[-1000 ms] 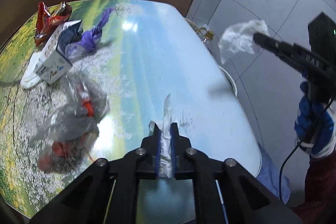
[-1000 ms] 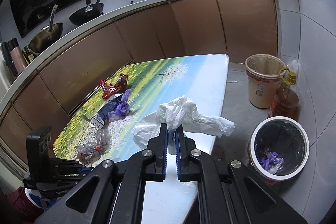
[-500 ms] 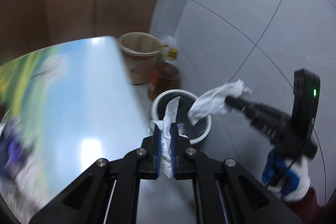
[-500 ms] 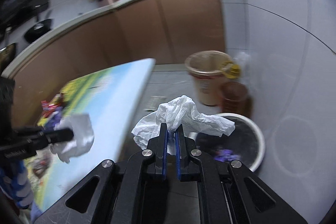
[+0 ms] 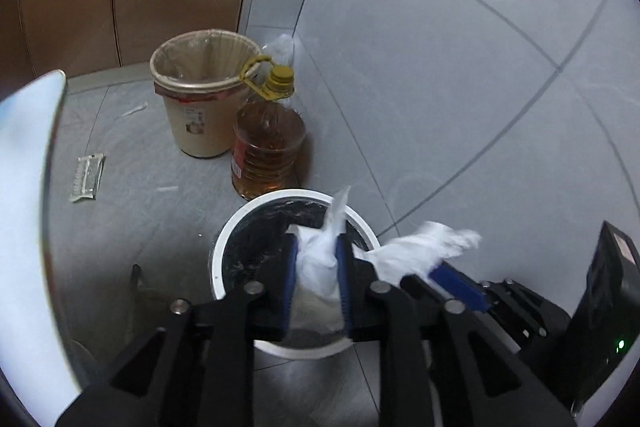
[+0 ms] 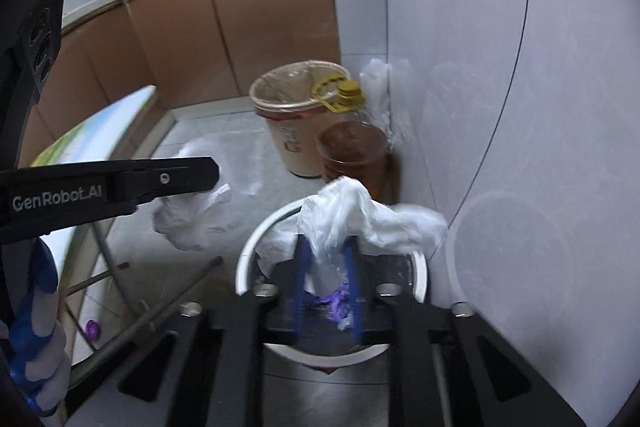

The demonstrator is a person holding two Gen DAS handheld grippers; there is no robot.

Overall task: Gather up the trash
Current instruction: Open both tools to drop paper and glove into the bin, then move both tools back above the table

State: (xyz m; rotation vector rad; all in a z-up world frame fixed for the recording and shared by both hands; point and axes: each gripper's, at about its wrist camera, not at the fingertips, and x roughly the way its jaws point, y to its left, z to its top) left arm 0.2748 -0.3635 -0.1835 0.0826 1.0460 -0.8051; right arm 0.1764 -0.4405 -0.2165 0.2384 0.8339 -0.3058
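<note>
1. Your left gripper (image 5: 316, 251) is over the white bin (image 5: 224, 247). Its fingers are opening, with a white tissue (image 5: 320, 259) between them.
2. Your right gripper (image 6: 326, 259) is over the same bin. Its fingers are opening too, with a crumpled white wrapper (image 6: 360, 211) between them.
3. Purple trash (image 6: 340, 303) lies inside the bin.
4. A beige bin (image 5: 200, 99) and an oil bottle (image 5: 268, 147) stand on the floor behind it.
5. The table (image 5: 24, 187) edge is at the left.

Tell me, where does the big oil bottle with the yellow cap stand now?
In the left wrist view the oil bottle stands on the floor near the wall, between the beige bin and the white trash bin.
</note>
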